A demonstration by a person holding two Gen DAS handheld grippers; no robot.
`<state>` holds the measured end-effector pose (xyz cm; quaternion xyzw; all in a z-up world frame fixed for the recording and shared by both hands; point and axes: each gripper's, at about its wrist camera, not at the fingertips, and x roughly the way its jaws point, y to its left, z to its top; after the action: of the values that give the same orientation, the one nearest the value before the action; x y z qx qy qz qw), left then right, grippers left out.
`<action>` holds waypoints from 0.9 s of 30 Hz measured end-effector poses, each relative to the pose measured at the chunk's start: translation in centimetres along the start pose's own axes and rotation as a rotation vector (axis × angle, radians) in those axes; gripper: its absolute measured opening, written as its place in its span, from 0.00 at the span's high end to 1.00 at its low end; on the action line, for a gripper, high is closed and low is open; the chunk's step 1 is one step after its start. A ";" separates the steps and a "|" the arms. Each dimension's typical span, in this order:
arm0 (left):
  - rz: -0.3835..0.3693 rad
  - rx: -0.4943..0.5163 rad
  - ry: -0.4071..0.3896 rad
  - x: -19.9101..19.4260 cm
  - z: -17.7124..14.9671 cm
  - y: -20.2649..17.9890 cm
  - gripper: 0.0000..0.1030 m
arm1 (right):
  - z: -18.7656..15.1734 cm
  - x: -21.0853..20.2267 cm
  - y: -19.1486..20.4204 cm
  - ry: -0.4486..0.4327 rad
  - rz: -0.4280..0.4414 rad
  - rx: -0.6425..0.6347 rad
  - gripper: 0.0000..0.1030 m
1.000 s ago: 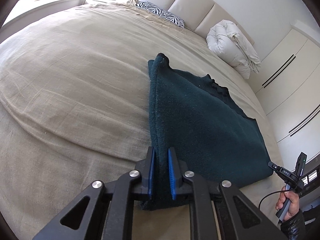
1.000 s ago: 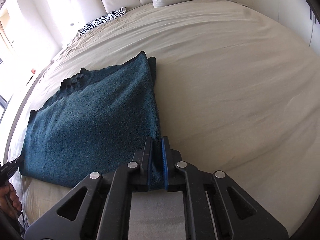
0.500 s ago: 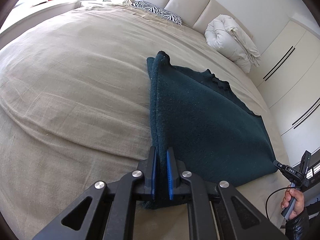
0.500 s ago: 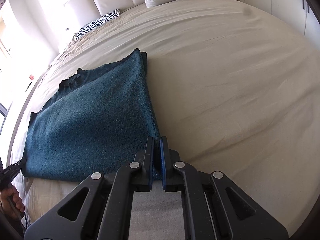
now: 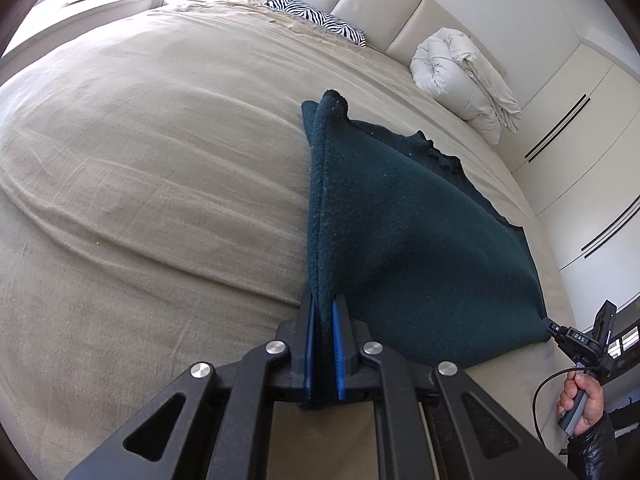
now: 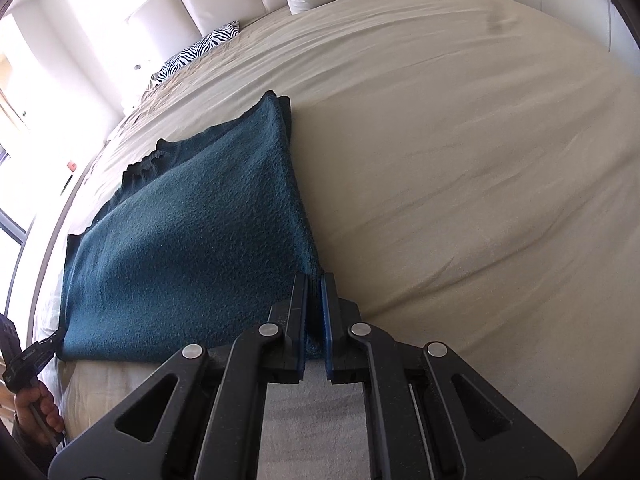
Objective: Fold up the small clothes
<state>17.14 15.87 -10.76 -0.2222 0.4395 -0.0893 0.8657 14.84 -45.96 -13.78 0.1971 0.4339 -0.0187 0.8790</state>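
Left gripper [image 5: 322, 340]: jaws closed on a near corner of the dark teal fleece cloth [image 5: 400, 248], doubled edge pinched between the blue pads. Right gripper [image 6: 315, 320]: jaws closed on the opposite near corner of the same cloth [image 6: 192, 248]. Item is spread ahead of both sets of fingers, its near edge held between them, the far part laid on the beige bed cover [image 5: 140, 160]. Handling judged: soft, limp, light, thick-piled, not fragile; sagging between grips is to be expected, and corners or hemmed edges are the best holds. Not made out: type of garment; number of layers; the underside; the pinched corners inside the jaws. The far scalloped edge is partly hidden. Beyond: rolled white duvet [image 5: 460, 76], zebra pillow [image 5: 320, 20].
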 end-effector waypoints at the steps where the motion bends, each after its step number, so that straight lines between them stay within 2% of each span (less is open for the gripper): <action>1: -0.007 0.003 -0.003 -0.1 0.0 0.0 0.91 | 0.0 0.1 -0.2 0.001 0.007 0.011 0.94; 3: -0.026 0.001 -0.005 -0.3 0.0 0.1 0.89 | 0.2 -0.1 -0.5 0.004 0.023 0.034 0.91; 5: -0.028 -0.014 0.010 -0.5 0.0 0.5 0.83 | 0.3 -0.7 -1.1 -0.003 0.025 0.080 0.71; 6: -0.025 -0.027 0.014 -0.8 0.0 0.7 0.73 | 0.4 -1.2 -1.5 -0.018 0.021 0.110 0.65; 7: -0.018 -0.036 0.018 -1.1 0.0 0.8 0.70 | 0.4 -1.8 -1.9 -0.041 0.016 0.138 0.50; 8: 0.003 -0.035 0.009 -1.7 0.1 0.7 0.69 | 0.4 -2.6 -2.0 -0.077 0.007 0.157 0.45; 10: 0.056 -0.009 -0.041 -3.1 0.6 0.0 0.68 | 0.8 -4.1 -1.8 -0.138 0.000 0.156 0.45; 13: 0.085 0.038 -0.119 -4.7 2.4 -1.9 0.67 | 2.2 -5.3 -0.3 -0.175 -0.005 0.127 0.45; 14: 0.071 0.073 -0.138 -4.9 3.2 -3.0 0.63 | 2.7 -5.3 0.4 -0.179 0.013 0.121 0.45; 15: 0.059 0.118 -0.147 -4.6 4.2 -4.2 0.55 | 3.3 -5.1 1.3 -0.176 0.048 0.110 0.45; 18: 0.023 0.262 -0.176 -2.3 7.0 -8.3 0.46 | 5.4 -2.9 4.8 -0.129 0.159 0.071 0.45; 21: 0.006 0.362 -0.171 2.0 9.5 -11.5 0.45 | 7.0 0.6 9.4 -0.068 0.303 0.028 0.45; 22: -0.003 0.373 -0.163 3.5 10.4 -12.2 0.45 | 7.4 1.9 10.8 -0.044 0.361 0.021 0.45; 24: 0.021 0.376 -0.157 6.5 12.0 -12.9 0.45 | 8.0 4.7 13.3 0.003 0.414 0.039 0.45; 27: 0.042 0.315 -0.107 10.5 13.2 -11.9 0.45 | 8.4 9.6 16.9 0.116 0.517 0.073 0.45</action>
<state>34.49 5.70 -6.04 -0.0792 0.3779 -0.1271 0.9137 30.63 -32.13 -10.98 0.3336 0.4176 0.2023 0.8206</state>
